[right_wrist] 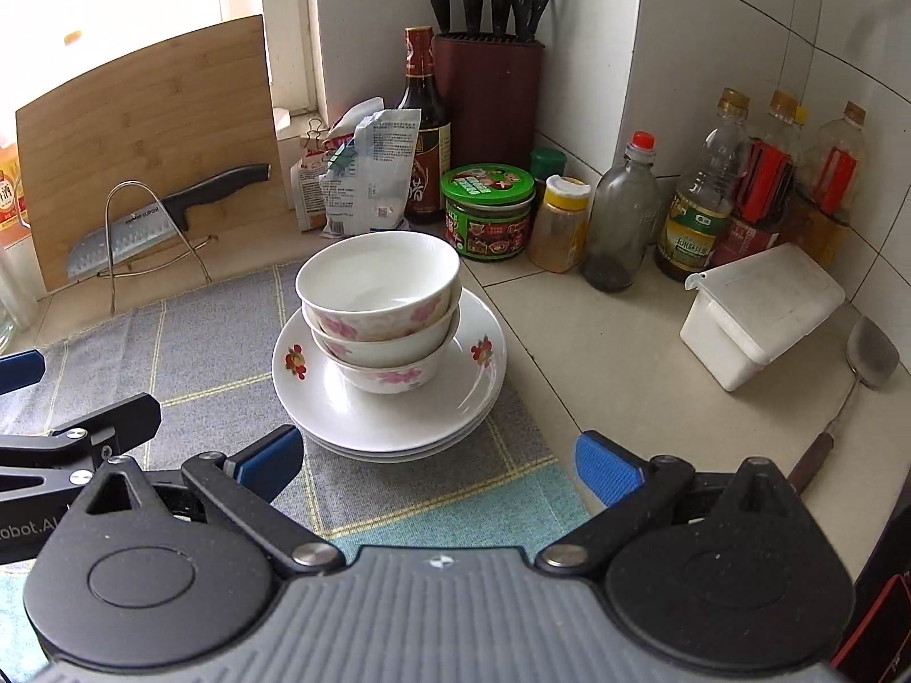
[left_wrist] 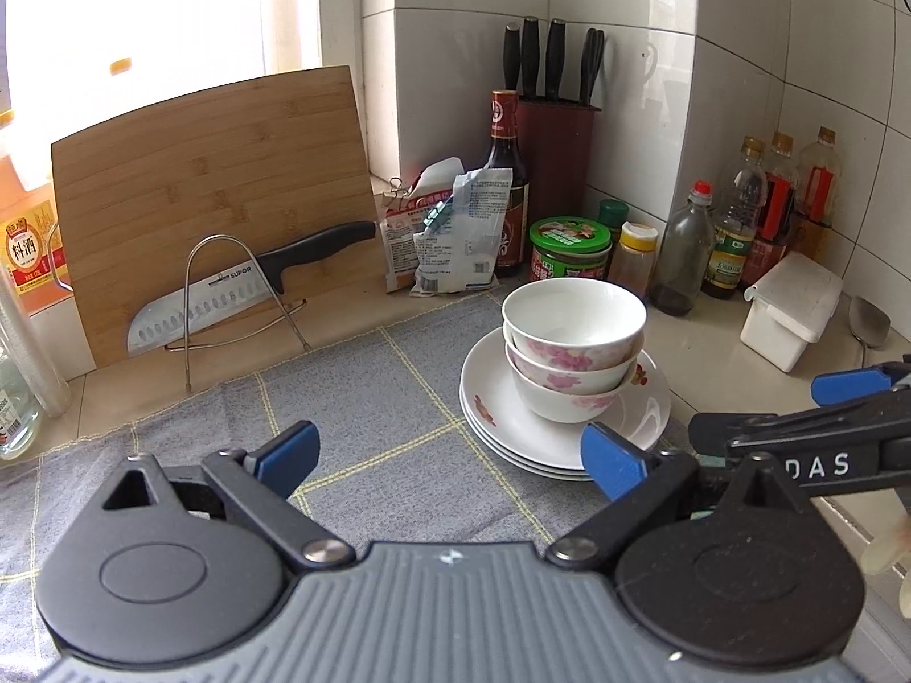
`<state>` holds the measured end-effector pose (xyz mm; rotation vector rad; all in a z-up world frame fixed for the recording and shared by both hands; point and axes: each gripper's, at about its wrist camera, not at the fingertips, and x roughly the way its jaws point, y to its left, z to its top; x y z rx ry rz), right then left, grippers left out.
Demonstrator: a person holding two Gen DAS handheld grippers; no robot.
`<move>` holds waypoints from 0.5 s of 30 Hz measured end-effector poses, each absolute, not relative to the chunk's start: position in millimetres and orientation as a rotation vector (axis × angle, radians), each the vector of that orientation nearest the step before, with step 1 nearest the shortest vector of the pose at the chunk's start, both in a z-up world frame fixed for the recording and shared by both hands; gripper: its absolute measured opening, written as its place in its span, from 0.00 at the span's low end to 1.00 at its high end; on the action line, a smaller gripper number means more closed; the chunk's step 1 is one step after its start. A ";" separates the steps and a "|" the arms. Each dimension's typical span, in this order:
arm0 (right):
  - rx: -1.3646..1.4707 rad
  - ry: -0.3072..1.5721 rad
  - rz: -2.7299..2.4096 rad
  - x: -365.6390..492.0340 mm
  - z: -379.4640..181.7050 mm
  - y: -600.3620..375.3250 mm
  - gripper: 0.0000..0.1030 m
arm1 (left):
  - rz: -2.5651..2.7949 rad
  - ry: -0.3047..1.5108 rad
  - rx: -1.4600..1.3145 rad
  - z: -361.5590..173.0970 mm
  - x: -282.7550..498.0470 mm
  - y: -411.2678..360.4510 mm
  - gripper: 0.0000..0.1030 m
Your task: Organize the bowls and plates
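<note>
Three white bowls with pink flowers (left_wrist: pixel 572 341) (right_wrist: pixel 378 307) are nested and stand on a stack of three white plates (left_wrist: pixel 501 421) (right_wrist: pixel 341 404), on a grey checked cloth. My left gripper (left_wrist: pixel 450 455) is open and empty, low over the cloth, just in front and left of the stack. My right gripper (right_wrist: pixel 438 464) is open and empty, in front of the stack. The right gripper also shows at the right edge of the left wrist view (left_wrist: pixel 854 387); the left gripper shows at the left edge of the right wrist view (right_wrist: pixel 23 370).
A bamboo cutting board (left_wrist: pixel 216 193) leans at the back with a knife on a wire rack (left_wrist: pixel 239 290). Packets, a dark sauce bottle (right_wrist: pixel 424 131), a knife block (right_wrist: pixel 492 97), jars and oil bottles (right_wrist: pixel 700 205) line the wall. A white lidded box (right_wrist: pixel 757 313) and a spatula (right_wrist: pixel 865 358) lie right.
</note>
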<state>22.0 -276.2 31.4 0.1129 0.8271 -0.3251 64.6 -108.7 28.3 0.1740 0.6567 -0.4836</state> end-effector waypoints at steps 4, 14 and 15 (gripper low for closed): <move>0.117 0.818 -0.331 19.7 33.5 -272.8 1.00 | -0.492 0.650 0.165 32.5 61.6 -106.9 0.95; 0.130 0.796 -0.337 17.1 37.8 -271.0 1.00 | -0.489 0.654 0.140 37.6 62.9 -104.9 0.95; 0.131 0.795 -0.338 17.1 37.8 -271.0 1.00 | -0.488 0.654 0.141 37.6 62.8 -105.2 0.95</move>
